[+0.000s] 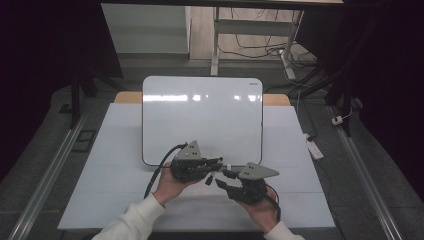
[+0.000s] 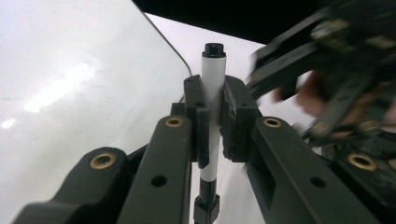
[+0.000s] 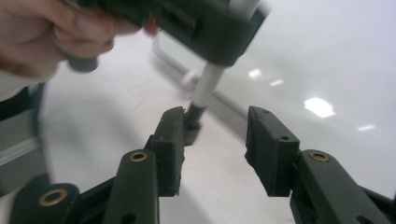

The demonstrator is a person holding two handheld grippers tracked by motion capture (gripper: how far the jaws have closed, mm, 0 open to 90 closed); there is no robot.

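So the marker we're working with is a slim white-barrelled pen with black ends; it looks light and stiff, with a smooth plastic barrel that's probably a bit slippery, so it could swivel or slide if pinched off-centre; we reckon mid-barrel is the place to grab it, and that's exactly where it's grabbed. Right now it sits clamped between the pads of our left gripper, jaws clenched on the white part, one black end poking out past the fingertips and the other hanging back toward the gripper body; in the high view the whole thing hovers just off the whiteboard's near edge, around 6 o'clock from the board's middle.

Our right gripper is at about 4 o'clock from the left one, nearly touching it; its jaws stand apart and released, nothing pressed between them; the marker's black end sits just by its left pad, though we can't tell if it touches. Looks like a handover or a cap pull, that's our guess.

Count: one marker; two grippers, one per hand; one whiteboard, glossy and blank, lying flat at 12 o'clock from the hands; one white table under it all; the floor behind has some cables, too tangled to count.
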